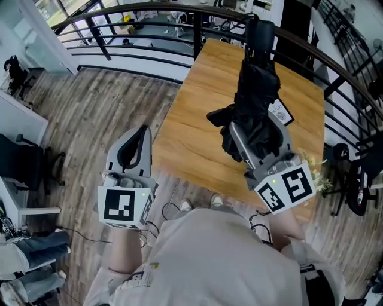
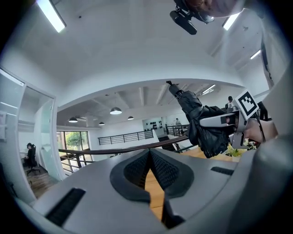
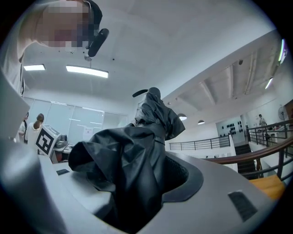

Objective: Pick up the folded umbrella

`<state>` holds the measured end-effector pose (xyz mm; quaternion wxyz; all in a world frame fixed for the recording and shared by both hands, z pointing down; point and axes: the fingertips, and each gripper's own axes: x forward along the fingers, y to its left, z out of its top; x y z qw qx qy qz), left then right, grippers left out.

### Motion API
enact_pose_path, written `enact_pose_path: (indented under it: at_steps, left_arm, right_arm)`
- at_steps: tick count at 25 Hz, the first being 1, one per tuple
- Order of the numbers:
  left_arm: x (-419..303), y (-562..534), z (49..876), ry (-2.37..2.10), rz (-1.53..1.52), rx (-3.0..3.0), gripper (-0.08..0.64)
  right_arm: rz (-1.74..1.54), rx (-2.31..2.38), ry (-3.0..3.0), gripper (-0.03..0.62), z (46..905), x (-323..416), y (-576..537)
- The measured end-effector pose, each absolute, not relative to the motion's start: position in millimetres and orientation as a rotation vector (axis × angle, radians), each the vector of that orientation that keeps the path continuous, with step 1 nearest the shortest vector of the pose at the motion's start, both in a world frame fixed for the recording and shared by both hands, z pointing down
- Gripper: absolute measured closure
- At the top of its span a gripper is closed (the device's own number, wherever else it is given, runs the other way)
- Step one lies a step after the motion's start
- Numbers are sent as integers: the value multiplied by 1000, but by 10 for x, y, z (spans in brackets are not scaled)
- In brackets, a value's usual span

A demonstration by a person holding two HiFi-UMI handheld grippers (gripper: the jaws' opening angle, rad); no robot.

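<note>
The folded black umbrella hangs in the air over the wooden table, its handle end pointing away from me. My right gripper is shut on its loose black fabric; in the right gripper view the umbrella fills the space between the jaws and hides the pads. Off the table's left edge, over the floor, my left gripper is shut with nothing in it. Seen from the left gripper, whose pads meet at their tips, the umbrella and the right gripper show at the right.
A white tag lies on the table by the umbrella. A small sprig of flowers sits at the table's right corner. A dark curved railing runs behind and around the right of the table. An office chair stands far left.
</note>
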<state>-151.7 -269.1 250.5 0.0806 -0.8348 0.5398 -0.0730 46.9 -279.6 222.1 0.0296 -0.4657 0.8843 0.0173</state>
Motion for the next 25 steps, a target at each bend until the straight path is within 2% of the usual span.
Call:
enact_pose_path:
  at_steps: [9, 25]
  left_arm:
    - [-1433, -2441, 2611, 1601, -212, -2532, 543]
    - [-1485, -2403, 2611, 1674, -174, -2579, 543]
  right_arm:
    - [141, -1460, 2743, 327, 2210, 591, -2544]
    - [107, -1461, 2770, 325, 2272, 608, -2568]
